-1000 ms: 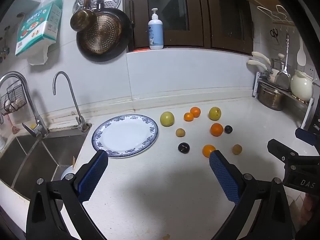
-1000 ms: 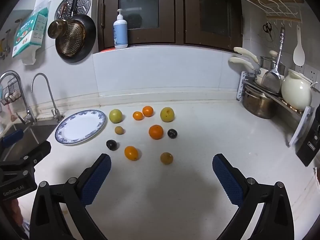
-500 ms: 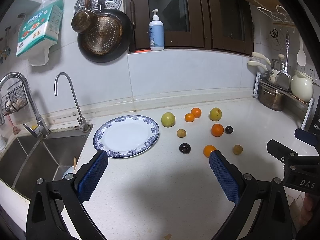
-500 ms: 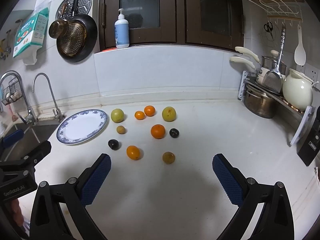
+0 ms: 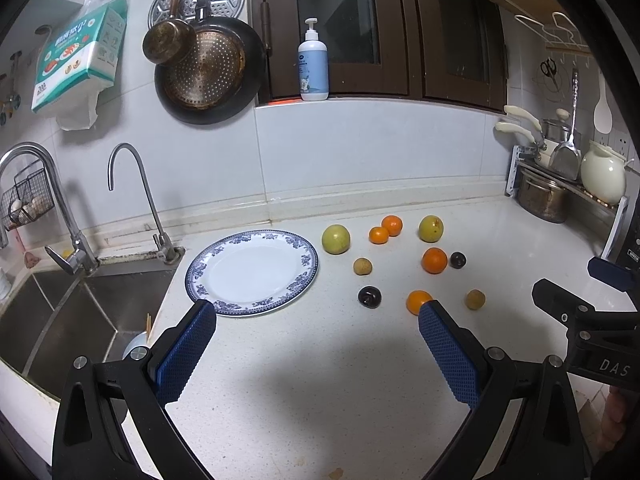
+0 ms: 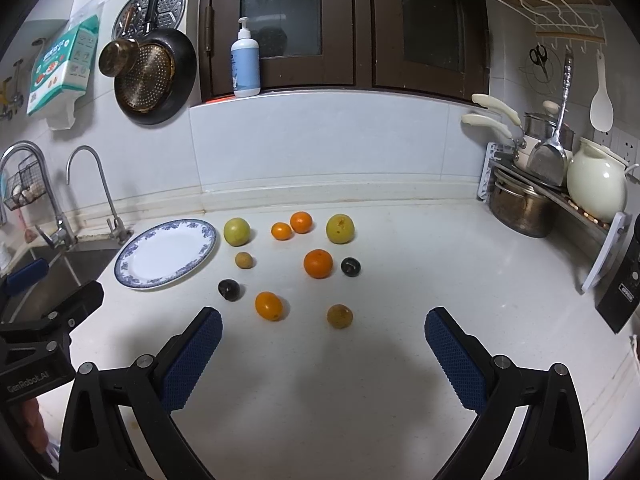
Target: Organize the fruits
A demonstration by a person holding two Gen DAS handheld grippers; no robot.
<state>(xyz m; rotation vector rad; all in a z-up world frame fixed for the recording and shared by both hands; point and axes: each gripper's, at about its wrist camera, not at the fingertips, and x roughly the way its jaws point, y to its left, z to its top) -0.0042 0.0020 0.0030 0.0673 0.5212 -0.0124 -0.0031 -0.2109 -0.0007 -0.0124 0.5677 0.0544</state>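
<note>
Now we hold our left gripper and right gripper spread wide, gripping nothing, above the white countertop; round orange, green and dark fruits lie scattered beside the empty blue-rimmed white plate.

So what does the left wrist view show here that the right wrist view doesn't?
Only the left wrist view looks down into the steel sink basin and catches the right claw at its right edge. Only the right wrist view shows the left claw at its left edge. Both share the empty blue-rimmed plate, the nine loose fruits beside it, and each camera's own open claw.
</note>
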